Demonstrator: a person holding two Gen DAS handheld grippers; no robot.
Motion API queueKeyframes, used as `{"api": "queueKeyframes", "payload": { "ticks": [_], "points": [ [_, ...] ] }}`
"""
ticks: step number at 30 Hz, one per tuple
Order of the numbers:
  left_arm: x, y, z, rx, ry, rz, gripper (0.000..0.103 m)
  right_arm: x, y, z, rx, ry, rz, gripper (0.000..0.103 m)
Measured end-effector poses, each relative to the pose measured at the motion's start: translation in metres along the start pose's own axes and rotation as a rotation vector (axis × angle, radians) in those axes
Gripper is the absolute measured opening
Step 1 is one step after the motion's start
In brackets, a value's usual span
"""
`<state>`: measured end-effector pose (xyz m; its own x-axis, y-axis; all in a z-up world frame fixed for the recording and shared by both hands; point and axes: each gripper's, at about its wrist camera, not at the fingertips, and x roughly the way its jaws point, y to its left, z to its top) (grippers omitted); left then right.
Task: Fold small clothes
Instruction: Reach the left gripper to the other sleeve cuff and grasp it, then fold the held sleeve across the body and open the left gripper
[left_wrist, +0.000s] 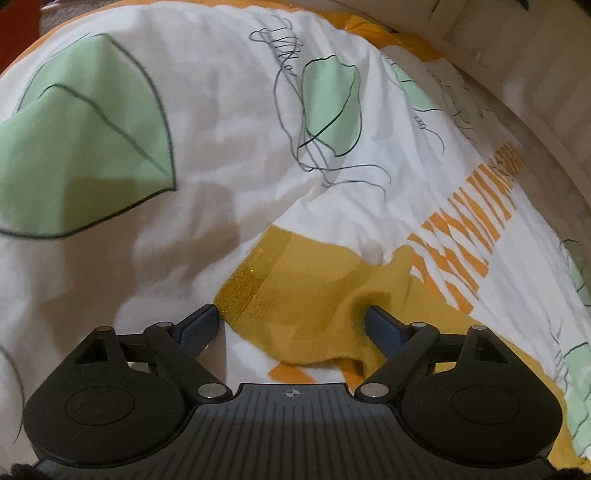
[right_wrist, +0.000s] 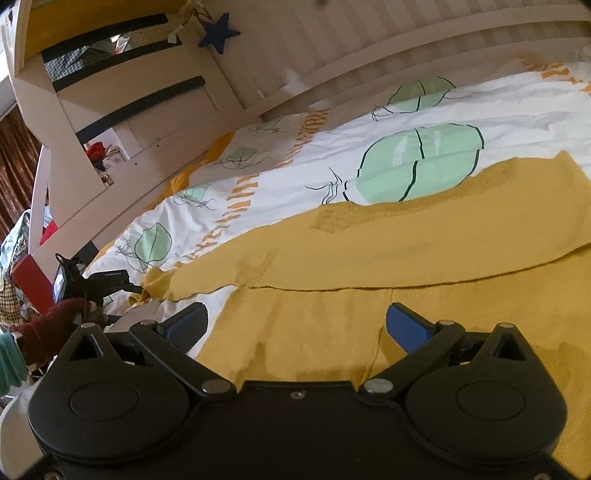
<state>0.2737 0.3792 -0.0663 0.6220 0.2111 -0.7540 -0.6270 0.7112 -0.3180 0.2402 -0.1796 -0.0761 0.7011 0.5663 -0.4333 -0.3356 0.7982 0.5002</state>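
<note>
- Left wrist view: at 9 o'clock lies a white bed cover printed with green leaves and orange lettering (left_wrist: 229, 122); the cover fills most of the frame.
- The left claw (left_wrist: 291, 319) sits at 6 o'clock, spread wide and gripping nothing. Its left finger rests on the bare cover just beside the cloth edge; its right finger presses into a bunched fold.
- Between the fingers, running toward 4 o'clock, lies the mustard-yellow knitted garment (left_wrist: 306, 284), with a ribbed, slightly glittery band at its near-left edge.
- At 2 o'clock a pale striped bed rail (left_wrist: 517, 55) curves along the cover's far edge.
- Right wrist view: at 9 o'clock a hand in a dark red knitted sleeve (right_wrist: 55, 321) holds the other tool, next to a bunched end of the yellow cloth.
- At 11 o'clock a dark blue star (right_wrist: 218, 35) hangs on a white wooden bunk frame (right_wrist: 110, 122).
- The right claw (right_wrist: 295, 325) at 6 o'clock is wide open with nothing in it, hovering low over the garment.
- From 6 to 3 o'clock the garment lies spread flat on the cover, a seam running across it.
</note>
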Motion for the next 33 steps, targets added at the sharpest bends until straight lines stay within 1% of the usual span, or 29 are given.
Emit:
{"api": "queueKeyframes", "payload": {
  "ticks": [1, 5, 8, 9, 11, 12, 13, 15, 18, 19, 20, 21, 22, 24, 27, 30, 33],
  "points": [
    [0.0, 0.0, 0.001, 0.0, -0.006, -0.007, 0.08, 0.001, 0.0, -0.001, 0.003, 0.003, 0.0, 0.102],
    [-0.006, 0.008, 0.001, -0.045, -0.045, -0.041, 0.078, 0.001, 0.001, -0.002, 0.002, 0.006, -0.002, 0.102],
    [-0.017, 0.018, -0.004, -0.085, -0.099, -0.012, 0.076, 0.001, 0.002, -0.001, 0.001, 0.004, 0.003, 0.102],
    [-0.018, 0.021, -0.004, -0.099, -0.104, -0.003, 0.075, 0.001, 0.003, -0.001, 0.0, 0.005, 0.003, 0.102],
    [-0.017, 0.027, -0.004, -0.125, -0.095, 0.007, 0.069, 0.0, 0.004, -0.002, 0.003, 0.003, 0.011, 0.102],
    [-0.017, 0.029, -0.003, -0.14, -0.09, 0.012, 0.064, 0.001, 0.006, -0.003, 0.005, 0.004, 0.016, 0.102],
    [-0.016, 0.03, -0.003, -0.148, -0.09, 0.016, 0.063, 0.001, 0.007, -0.003, 0.006, 0.006, 0.021, 0.102],
    [-0.012, 0.026, -0.001, -0.126, -0.075, 0.024, 0.063, 0.003, 0.01, -0.004, 0.001, 0.011, 0.029, 0.102],
    [-0.001, 0.01, 0.0, -0.007, -0.036, 0.042, 0.063, 0.004, 0.012, -0.006, -0.013, 0.017, 0.029, 0.102],
    [0.001, 0.004, 0.0, 0.026, -0.032, 0.052, 0.061, 0.005, 0.013, -0.006, -0.016, 0.02, 0.029, 0.102],
    [0.003, 0.0, 0.0, 0.049, -0.03, 0.063, 0.052, 0.006, 0.012, -0.007, -0.018, 0.023, 0.027, 0.102],
    [0.005, -0.002, 0.0, 0.061, -0.03, 0.073, 0.013, 0.006, 0.012, -0.007, -0.018, 0.025, 0.025, 0.102],
    [0.006, -0.003, 0.001, 0.057, -0.024, 0.077, 0.006, 0.006, 0.012, -0.007, -0.017, 0.026, 0.024, 0.102],
    [0.005, -0.006, 0.001, 0.047, -0.034, 0.06, 0.006, 0.006, 0.01, -0.007, -0.012, 0.026, 0.02, 0.102],
    [-0.01, -0.019, 0.003, 0.098, -0.078, 0.047, 0.006, 0.004, 0.007, -0.005, -0.002, 0.024, 0.01, 0.102],
    [-0.033, -0.039, 0.01, 0.126, -0.115, -0.006, 0.006, 0.002, 0.003, -0.002, 0.008, 0.022, -0.004, 0.102],
    [-0.062, -0.071, 0.018, 0.169, -0.151, -0.074, 0.006, 0.001, 0.0, 0.001, 0.016, 0.028, -0.033, 0.102]
  ]
}}
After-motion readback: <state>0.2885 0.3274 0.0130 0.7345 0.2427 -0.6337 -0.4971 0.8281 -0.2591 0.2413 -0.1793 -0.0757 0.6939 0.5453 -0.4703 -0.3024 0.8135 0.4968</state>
